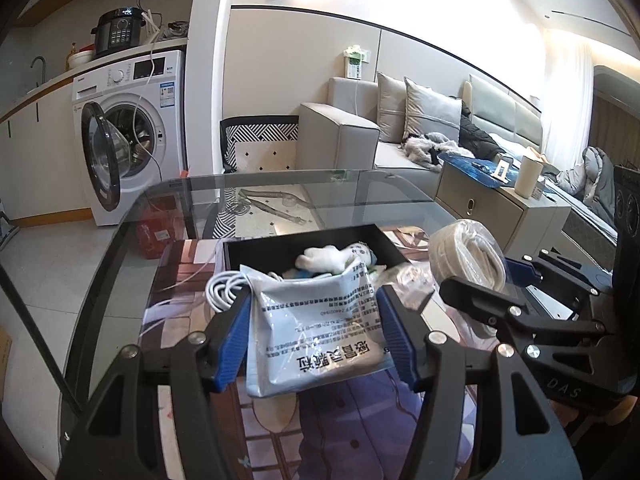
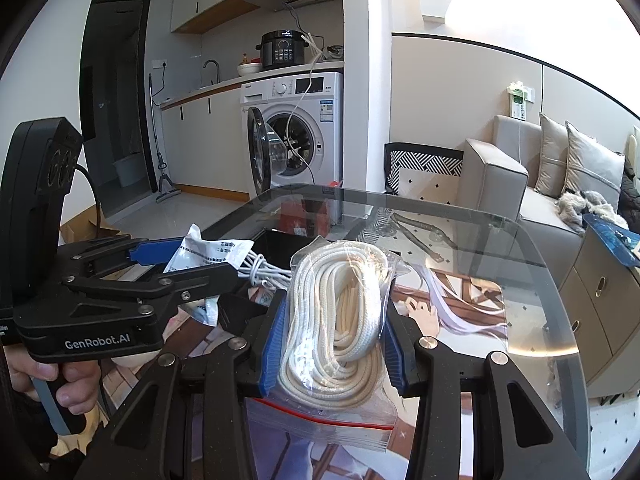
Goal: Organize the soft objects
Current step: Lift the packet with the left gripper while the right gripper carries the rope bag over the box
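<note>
Over glass table [image 1: 280, 188], black tray [image 1: 240, 250]; washing machine [image 1: 132, 120], sofa [image 1: 352, 136] behind

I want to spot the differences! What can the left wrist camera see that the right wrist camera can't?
Only the left wrist view shows the white glove lying inside the black box, and the beige cup on the cabinet. Only the right wrist view shows the mop by the dark doorway and a person's hand. Both show the printed packet in the left gripper, the bagged rope in the right gripper, and the washing machine.
</note>
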`<action>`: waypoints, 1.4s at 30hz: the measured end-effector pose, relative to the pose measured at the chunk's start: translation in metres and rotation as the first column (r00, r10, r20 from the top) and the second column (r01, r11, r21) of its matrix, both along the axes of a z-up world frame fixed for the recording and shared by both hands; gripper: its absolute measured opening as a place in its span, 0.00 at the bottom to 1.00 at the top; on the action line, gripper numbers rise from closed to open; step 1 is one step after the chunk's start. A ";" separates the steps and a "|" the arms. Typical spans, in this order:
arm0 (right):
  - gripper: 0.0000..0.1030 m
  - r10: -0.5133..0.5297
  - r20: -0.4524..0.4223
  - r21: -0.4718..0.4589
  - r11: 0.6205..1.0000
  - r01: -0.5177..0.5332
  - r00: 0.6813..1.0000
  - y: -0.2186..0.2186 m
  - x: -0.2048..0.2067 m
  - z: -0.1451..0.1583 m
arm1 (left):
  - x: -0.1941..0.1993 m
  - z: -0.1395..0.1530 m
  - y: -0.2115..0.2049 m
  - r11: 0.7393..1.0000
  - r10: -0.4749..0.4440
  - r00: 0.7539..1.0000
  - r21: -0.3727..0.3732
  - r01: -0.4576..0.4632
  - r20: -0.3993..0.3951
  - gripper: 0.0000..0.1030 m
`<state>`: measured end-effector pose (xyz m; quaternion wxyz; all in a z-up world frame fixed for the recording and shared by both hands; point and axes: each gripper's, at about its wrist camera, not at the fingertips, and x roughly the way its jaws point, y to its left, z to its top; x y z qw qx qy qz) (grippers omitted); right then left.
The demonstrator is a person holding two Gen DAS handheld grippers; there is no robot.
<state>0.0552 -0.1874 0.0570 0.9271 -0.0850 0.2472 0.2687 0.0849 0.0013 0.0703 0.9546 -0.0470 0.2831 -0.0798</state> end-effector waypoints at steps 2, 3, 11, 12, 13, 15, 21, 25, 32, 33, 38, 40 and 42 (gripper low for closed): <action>0.41 0.001 0.003 0.002 1.000 -0.001 1.000 0.002 0.004 0.001 | 0.003 0.000 0.001 1.000 0.006 1.000 -0.002 -0.006 0.002 0.59; 0.41 0.002 0.003 0.005 1.000 -0.002 1.000 0.003 0.006 0.002 | 0.004 0.001 0.001 1.000 0.009 1.000 -0.003 -0.009 0.004 0.59; 0.41 -0.011 0.002 0.021 1.000 0.011 1.000 0.009 0.018 0.003 | 0.019 0.001 0.004 1.000 0.031 0.999 -0.006 -0.031 0.011 0.59; 0.41 -0.013 0.000 0.021 1.000 0.013 1.000 0.009 0.020 0.003 | 0.021 0.001 0.006 0.999 0.033 0.999 -0.007 -0.033 0.014 0.59; 0.41 -0.015 0.000 0.023 1.000 0.015 1.000 0.009 0.022 0.003 | 0.023 0.001 0.007 0.999 0.038 0.999 -0.010 -0.038 0.014 0.59; 0.41 -0.016 -0.002 0.023 1.000 0.016 1.000 0.009 0.026 0.003 | 0.027 0.002 0.009 0.999 0.043 0.999 -0.016 -0.043 0.015 0.59; 0.41 -0.026 -0.004 -0.014 1.000 0.026 1.000 0.015 0.039 -0.004 | 0.041 0.002 0.013 0.998 0.055 0.998 -0.013 -0.055 0.016 0.59; 0.41 -0.037 -0.004 -0.043 0.998 0.037 0.999 0.020 0.046 -0.009 | 0.053 -0.003 0.015 0.998 0.068 0.998 -0.013 -0.068 0.000 0.59; 0.41 -0.046 -0.014 -0.051 0.998 0.046 0.999 0.023 0.057 -0.013 | 0.067 -0.010 0.016 0.997 0.071 0.997 -0.007 -0.071 -0.022 0.59; 0.41 -0.047 -0.018 -0.049 0.998 0.046 0.999 0.023 0.059 -0.013 | 0.066 -0.011 0.013 0.997 0.073 0.997 -0.006 -0.073 -0.022 0.59; 0.41 -0.057 -0.028 -0.043 0.998 0.056 0.998 0.022 0.068 -0.014 | 0.074 -0.013 0.014 0.997 0.081 0.996 -0.005 -0.081 -0.032 0.59; 0.41 -0.059 -0.033 -0.038 0.998 0.058 0.998 0.022 0.071 -0.014 | 0.078 -0.015 0.015 0.997 0.083 0.996 -0.003 -0.083 -0.037 0.59; 0.41 -0.059 -0.035 -0.033 0.998 0.058 0.998 0.021 0.073 -0.015 | 0.081 -0.016 0.015 0.996 0.087 0.995 0.000 -0.087 -0.043 0.59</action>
